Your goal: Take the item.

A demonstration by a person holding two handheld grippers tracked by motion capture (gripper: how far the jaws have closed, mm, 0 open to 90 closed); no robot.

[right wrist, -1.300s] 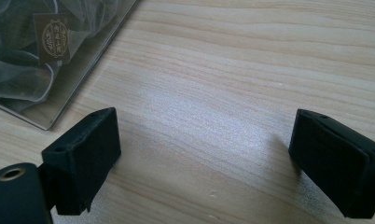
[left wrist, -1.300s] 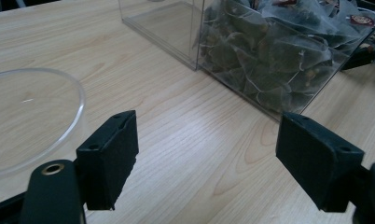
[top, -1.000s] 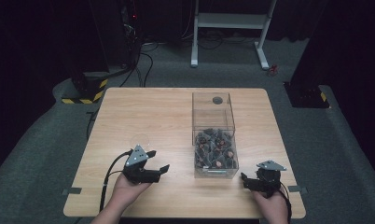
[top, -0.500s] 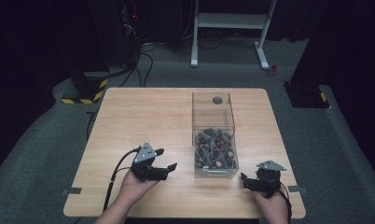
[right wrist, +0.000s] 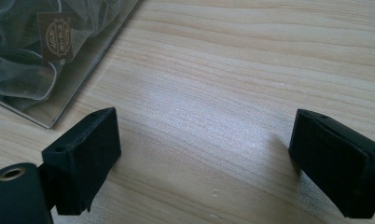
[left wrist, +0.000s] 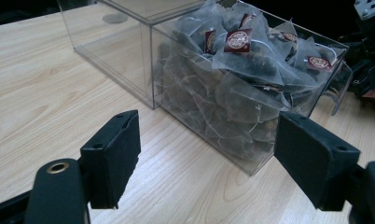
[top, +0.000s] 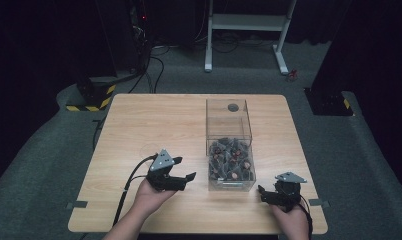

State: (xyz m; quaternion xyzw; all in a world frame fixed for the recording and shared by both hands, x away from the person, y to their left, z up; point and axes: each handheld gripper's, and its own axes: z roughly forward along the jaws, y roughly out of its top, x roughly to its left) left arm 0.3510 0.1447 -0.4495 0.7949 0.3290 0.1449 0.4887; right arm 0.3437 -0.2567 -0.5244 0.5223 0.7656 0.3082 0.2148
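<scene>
Clear plastic box [top: 228, 120] stands on the wooden table [top: 154, 120], in front of the left gripper [top: 185, 176] and just off its jaw tips. Its long axis runs from the person's edge of the table to the far edge; one short end faces the person. In the left gripper view the near corner of the box [left wrist: 153, 70] sits ahead of and between the two jaws, slightly toward the right jaw, and does not touch either.

Contents, largest to smallest:

1. Box interior. A partition splits it into two compartments. The compartment nearer the jaws is heaped with tea bags [left wrist: 241, 79]. The compartment farther from the jaws holds none; a dark round mark [top: 233, 107] shows at its far end, and the pictures do not settle whether it lies in the box or on the table.
2. Tea bags. They are translucent mesh pouches with dark filling, and the heap reaches the rim.
3. Tags. Small dark red square labels [left wrist: 238, 40] lie on top of the heap.

Left gripper: jaws stand wide apart and hold nothing.

Right gripper [top: 265, 193]: jaws stand wide apart above bare table. In the right gripper view a lower corner of the box [right wrist: 45, 60] lies beyond the left jaw, apart from it.
</scene>
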